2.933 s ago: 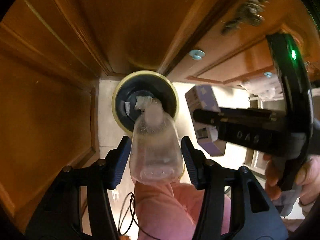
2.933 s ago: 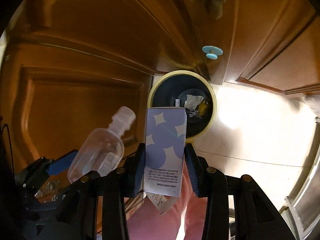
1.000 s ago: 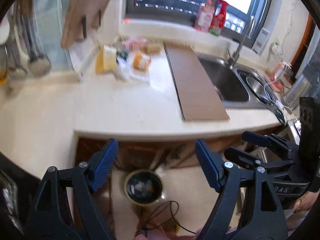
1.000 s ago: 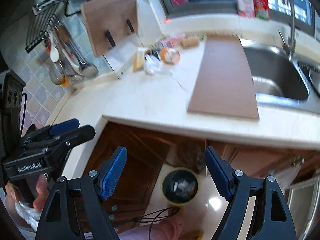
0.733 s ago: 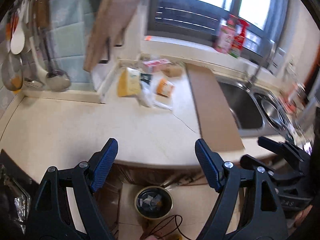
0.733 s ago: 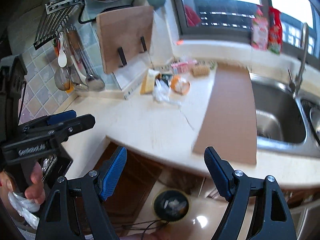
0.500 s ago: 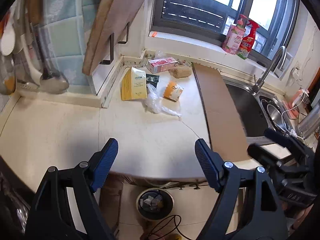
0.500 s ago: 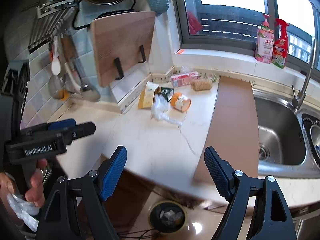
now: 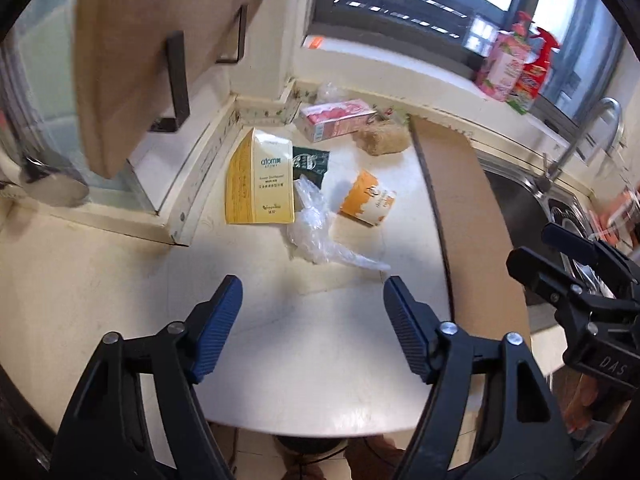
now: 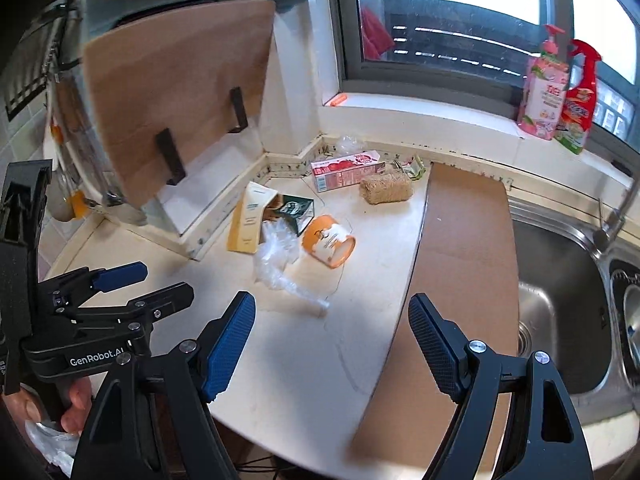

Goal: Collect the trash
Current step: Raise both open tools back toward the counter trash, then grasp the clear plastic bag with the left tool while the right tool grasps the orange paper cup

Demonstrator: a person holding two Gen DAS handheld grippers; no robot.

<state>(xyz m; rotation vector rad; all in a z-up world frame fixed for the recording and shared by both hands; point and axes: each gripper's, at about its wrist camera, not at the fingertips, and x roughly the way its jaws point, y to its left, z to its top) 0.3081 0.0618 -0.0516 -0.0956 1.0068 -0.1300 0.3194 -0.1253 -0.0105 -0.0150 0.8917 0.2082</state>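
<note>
The biggest risk is the brown board (image 10: pixel 464 280) lying along the bench (image 9: pixel 320 340) beside the sink (image 10: pixel 560 280): it overhangs the bench's near edge, and the right tongs (image 10: pixel 332 336), which stand wide with nothing between them, could knock it off while reaching past. Next, the yellow carton (image 9: pixel 260 180), at about eleven o'clock from the left tongs (image 9: pixel 312 312), is broad and flat, so narrowing jaws may slide over it rather than bite. The left tongs are closing now with nothing between them (too early, I judge, for any piece). The clear plastic wrap (image 9: pixel 316 232), just ahead at twelve o'clock, is limp and touches the carton; pinching it could drag a neighbour along. The orange paper cup (image 10: pixel 330 242) lies on its side at one o'clock and may roll.

As for containers: the sink looks empty in the part shown. The pink carton (image 10: pixel 346 170) sits closed by the wall. The cup's inside cannot be seen. The dark green packet (image 9: pixel 310 164) is partly hidden.
</note>
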